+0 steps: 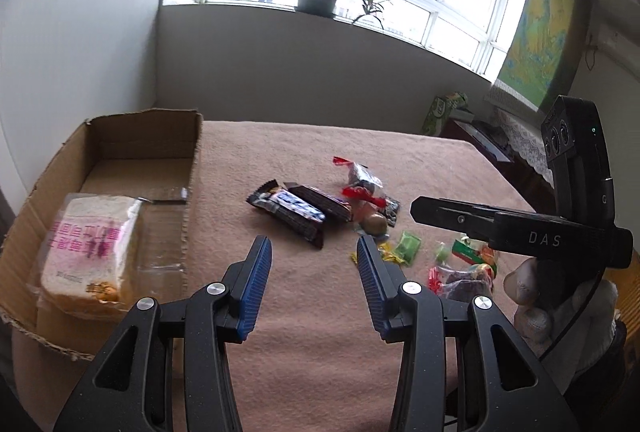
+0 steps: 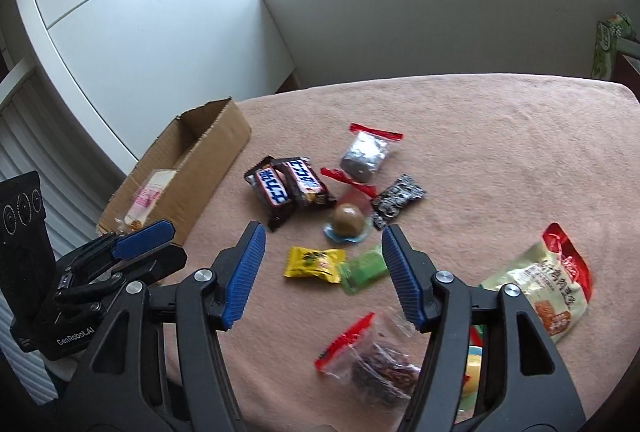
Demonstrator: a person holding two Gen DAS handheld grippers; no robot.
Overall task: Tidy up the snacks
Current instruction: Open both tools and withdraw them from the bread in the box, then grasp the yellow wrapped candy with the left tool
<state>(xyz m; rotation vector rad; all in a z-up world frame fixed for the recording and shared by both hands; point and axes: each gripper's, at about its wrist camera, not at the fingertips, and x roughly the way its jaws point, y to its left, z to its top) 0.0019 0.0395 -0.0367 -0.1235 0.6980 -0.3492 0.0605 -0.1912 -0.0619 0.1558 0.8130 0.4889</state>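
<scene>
The snacks lie in a loose pile on the pink cloth [image 2: 480, 152], in front of both grippers. The left gripper [image 1: 315, 264] is partly open and holds nothing; the two chocolate bars [image 1: 296, 210] lie just past its tips. The right gripper [image 2: 323, 259] is open wider and holds nothing too; a yellow candy [image 2: 313, 262] and a green candy [image 2: 362, 269] lie between its tips, untouched. The cardboard box [image 1: 120, 136] sits to the left. A bag of sliced bread [image 1: 88, 248] lies inside it.
</scene>
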